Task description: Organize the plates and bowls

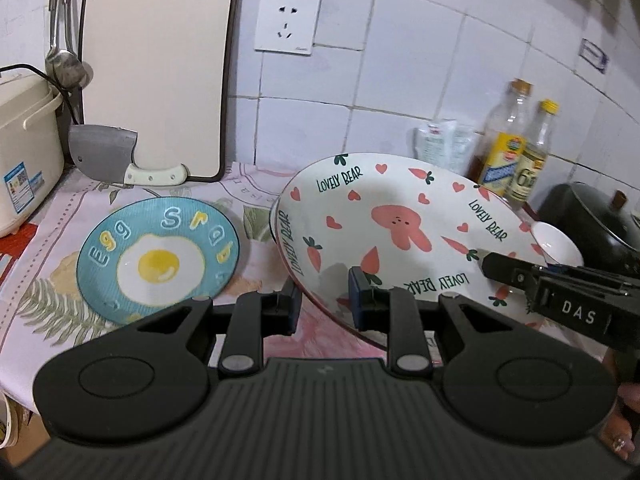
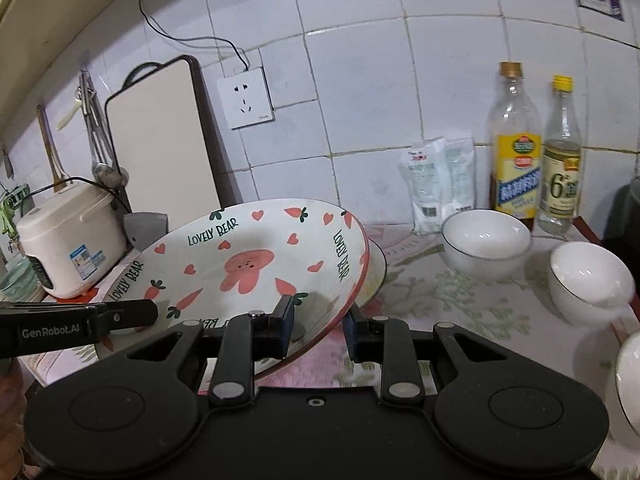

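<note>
The left gripper (image 1: 325,300) straddles the near rim of the Lovely Bear plate (image 1: 400,224) at the lower centre of the left wrist view, one blue-padded finger above the rim and one below it; whether the pads actually press the rim cannot be told. From the right edge of that frame the right gripper (image 1: 490,266) reaches in over the plate's far side. In the right wrist view, the right gripper (image 2: 318,326) likewise brackets the plate's (image 2: 256,264) rim at lower centre, its fingers on either side of the edge, contact again unclear, while the left gripper (image 2: 154,314) enters from the left edge. The plate, patterned with hearts, carrots and a pink bear, sits tilted at mid-frame, raised over another dish (image 2: 376,276) whose dark rim shows just behind it. A blue egg plate (image 1: 158,258) lies flat on the floral cloth (image 1: 256,216) at left of centre. Two white bowls (image 2: 486,242) (image 2: 588,280) stand at right. Two bottles (image 2: 514,148) (image 2: 560,160) and a white packet (image 2: 438,184) line the tiled wall, with a rice cooker (image 2: 70,248), cleaver (image 1: 108,156) and cutting board (image 1: 156,64) at left.
</note>
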Demonstrator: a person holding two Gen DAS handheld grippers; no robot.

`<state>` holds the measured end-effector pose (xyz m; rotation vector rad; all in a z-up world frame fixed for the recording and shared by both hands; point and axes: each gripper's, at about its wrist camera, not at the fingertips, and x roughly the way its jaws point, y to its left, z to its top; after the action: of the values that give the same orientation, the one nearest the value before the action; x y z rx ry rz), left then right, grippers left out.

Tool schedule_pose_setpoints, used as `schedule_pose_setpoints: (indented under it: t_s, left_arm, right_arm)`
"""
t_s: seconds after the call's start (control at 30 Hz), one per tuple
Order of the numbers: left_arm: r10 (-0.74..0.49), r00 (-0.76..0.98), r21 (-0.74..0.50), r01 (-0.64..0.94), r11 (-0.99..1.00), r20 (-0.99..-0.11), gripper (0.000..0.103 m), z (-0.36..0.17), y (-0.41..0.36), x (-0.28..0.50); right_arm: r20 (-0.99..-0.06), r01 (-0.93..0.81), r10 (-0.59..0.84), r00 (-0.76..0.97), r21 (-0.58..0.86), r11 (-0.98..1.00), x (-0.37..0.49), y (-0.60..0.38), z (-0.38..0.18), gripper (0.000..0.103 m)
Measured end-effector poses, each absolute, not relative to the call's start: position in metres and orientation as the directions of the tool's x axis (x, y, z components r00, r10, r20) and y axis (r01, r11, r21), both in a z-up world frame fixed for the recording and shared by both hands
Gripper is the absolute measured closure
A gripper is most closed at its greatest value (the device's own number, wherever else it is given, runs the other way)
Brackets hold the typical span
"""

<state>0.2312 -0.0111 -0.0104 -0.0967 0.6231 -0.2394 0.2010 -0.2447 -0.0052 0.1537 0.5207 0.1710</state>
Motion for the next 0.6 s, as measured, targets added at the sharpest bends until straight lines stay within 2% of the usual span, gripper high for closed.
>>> schedule_pose_setpoints:
  t_s: [0.6]
  left_arm:
    - [-0.226, 0.734, -0.169, 0.152, 0.974, -0.640, 0.081, -0.080, -0.024, 0.331]
  right_arm:
    - [-0.595, -0.083, 0.194, 0.780, 0.209, 0.974, 0.306, -0.247, -0.063, 0.072]
